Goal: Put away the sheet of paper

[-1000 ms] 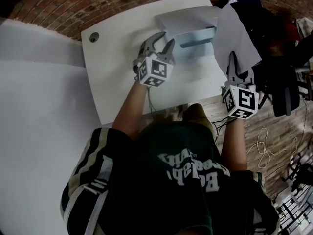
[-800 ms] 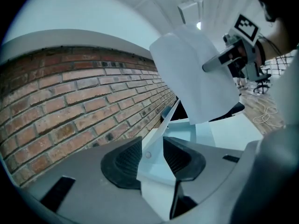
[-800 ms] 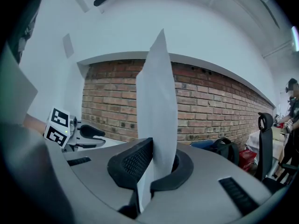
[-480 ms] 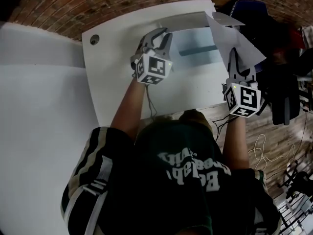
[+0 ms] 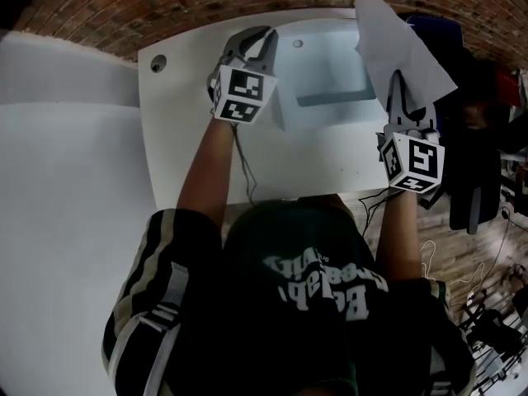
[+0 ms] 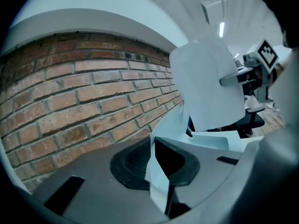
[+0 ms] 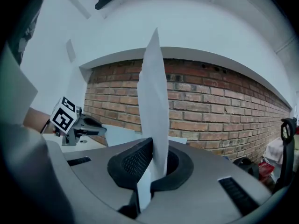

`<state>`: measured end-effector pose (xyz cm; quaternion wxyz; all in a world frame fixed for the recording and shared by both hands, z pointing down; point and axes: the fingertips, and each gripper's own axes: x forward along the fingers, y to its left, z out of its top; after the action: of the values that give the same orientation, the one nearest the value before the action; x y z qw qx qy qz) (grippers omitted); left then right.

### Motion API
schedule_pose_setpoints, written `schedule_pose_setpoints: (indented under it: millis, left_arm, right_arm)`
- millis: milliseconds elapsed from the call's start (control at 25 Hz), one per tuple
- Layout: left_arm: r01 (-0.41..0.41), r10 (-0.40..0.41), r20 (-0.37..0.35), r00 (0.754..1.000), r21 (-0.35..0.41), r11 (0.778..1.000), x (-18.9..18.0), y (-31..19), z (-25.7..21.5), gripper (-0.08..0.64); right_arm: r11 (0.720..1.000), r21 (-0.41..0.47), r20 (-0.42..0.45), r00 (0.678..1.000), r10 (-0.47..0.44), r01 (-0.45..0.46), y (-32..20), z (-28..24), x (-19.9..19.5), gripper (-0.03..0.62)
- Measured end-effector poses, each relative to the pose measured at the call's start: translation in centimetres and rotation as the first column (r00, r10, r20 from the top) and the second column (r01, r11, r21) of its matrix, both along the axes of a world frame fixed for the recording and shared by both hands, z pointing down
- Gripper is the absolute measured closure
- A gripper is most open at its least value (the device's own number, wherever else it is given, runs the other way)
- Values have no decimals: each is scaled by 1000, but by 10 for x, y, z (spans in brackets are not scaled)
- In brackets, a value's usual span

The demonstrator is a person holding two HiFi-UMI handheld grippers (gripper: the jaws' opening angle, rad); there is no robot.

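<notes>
- Head view: my left gripper (image 5: 256,44) has just been closing on the blue folder (image 5: 330,68); I can't read the shirt (image 5: 318,287) letters.
- Left gripper view: jaws pinch its flap.
- Right gripper view: my right gripper (image 7: 152,164) pinches the sheet of paper (image 7: 154,92), upright.

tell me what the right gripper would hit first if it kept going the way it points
Besides the sheet of paper pinched in it, the right gripper looks aimed at the brick wall; the distance is unclear.

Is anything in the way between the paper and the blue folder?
Nothing visible. The right tongs pinch the paper right beside the folder, whose cover the left tongs have just been closing on.
</notes>
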<state>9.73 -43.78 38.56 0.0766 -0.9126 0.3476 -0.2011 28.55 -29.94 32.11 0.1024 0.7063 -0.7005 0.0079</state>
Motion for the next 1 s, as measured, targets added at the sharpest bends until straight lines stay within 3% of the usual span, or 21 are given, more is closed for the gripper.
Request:
schedule_pose_setpoints:
  millis: [320, 440, 600, 760, 920, 1000]
  left_arm:
    - [35, -36, -1, 999, -39, 999, -3, -29, -2, 534]
    - [40, -40, -3, 999, -62, 997, 1, -34, -4, 538]
    - [50, -50, 1, 999, -95, 994, 6, -41, -5, 538]
    - [58, -57, 9, 998, -114, 992, 7, -46, -6, 541]
    - [60, -58, 19, 998, -111, 992, 11, -48, -8, 543]
    - [60, -58, 18, 998, -123, 991, 15, -47, -9, 541]
  right_arm:
    - [999, 31, -39, 999, -27, 29, -38, -7, 26, 598]
    - [997, 77, -150, 989, -5, 17, -43, -20, 40, 598]
    - [987, 161, -304, 952, 24, 27, -50, -31, 47, 598]
    - [995, 35, -462, 884, -67, 94, -65, 13, 30, 598]
    - [982, -52, -468, 865, -184, 181, -80, 64, 7, 598]
    - [966, -108, -481, 839, -256, 233, -88, 87, -2, 598]
